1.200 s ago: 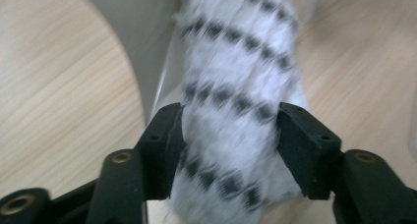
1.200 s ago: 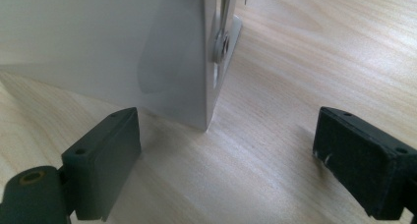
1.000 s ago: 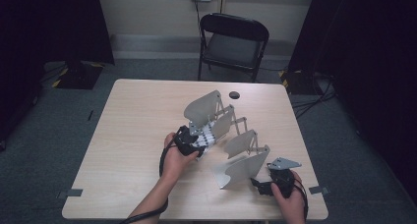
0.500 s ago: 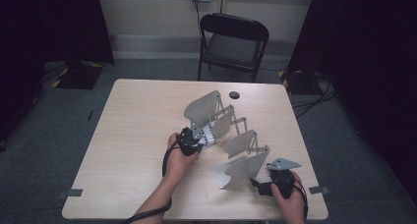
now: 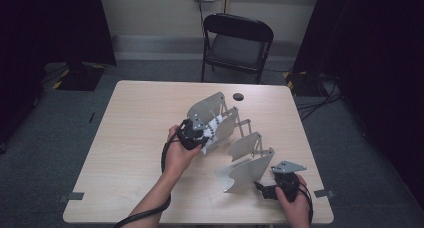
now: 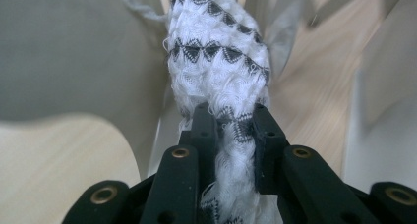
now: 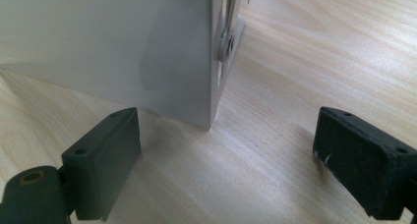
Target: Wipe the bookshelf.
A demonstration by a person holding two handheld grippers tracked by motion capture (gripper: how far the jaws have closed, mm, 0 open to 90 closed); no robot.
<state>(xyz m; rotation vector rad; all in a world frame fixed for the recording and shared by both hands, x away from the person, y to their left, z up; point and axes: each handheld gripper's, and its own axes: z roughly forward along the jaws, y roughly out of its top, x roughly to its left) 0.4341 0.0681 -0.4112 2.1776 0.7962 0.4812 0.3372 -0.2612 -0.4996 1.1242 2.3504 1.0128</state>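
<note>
A light wooden table (image 5: 125, 153) filled the middle of the high view, with a black folding chair (image 5: 235, 45) behind its far edge at the top centre of the frame. A small black round object (image 5: 238, 96) lay near that far edge; what it was could not be told.

At the centre of the table stood a grey rack of curved plates (image 5: 235, 138), its panels joined by thin rods and running from the middle of the frame down toward the lower right. The left hand (image 5: 179, 155) came up from the bottom centre and held the left gripper (image 5: 196, 137) against the upper panels of the rack. In the left gripper view its two black jaws were clenched on a white knitted cloth with black zigzag bands (image 6: 219, 71), which rose from between them into a gap between two grey panels at the top of the frame. In the high view the same cloth (image 5: 214, 128) showed as a pale patch between the upper plates, just right of the gripper.

The right hand (image 5: 294, 205) sat at the lower right, near the table's near edge, holding the right gripper (image 5: 267, 190) just beside the lowest plate. In the right gripper view its jaws stood wide apart, released, with nothing between them but bare tabletop; the corner of the lowest grey plate (image 7: 147, 52) rested on the wood just ahead of them, in the upper left of that frame, apart from both jaws.
</note>
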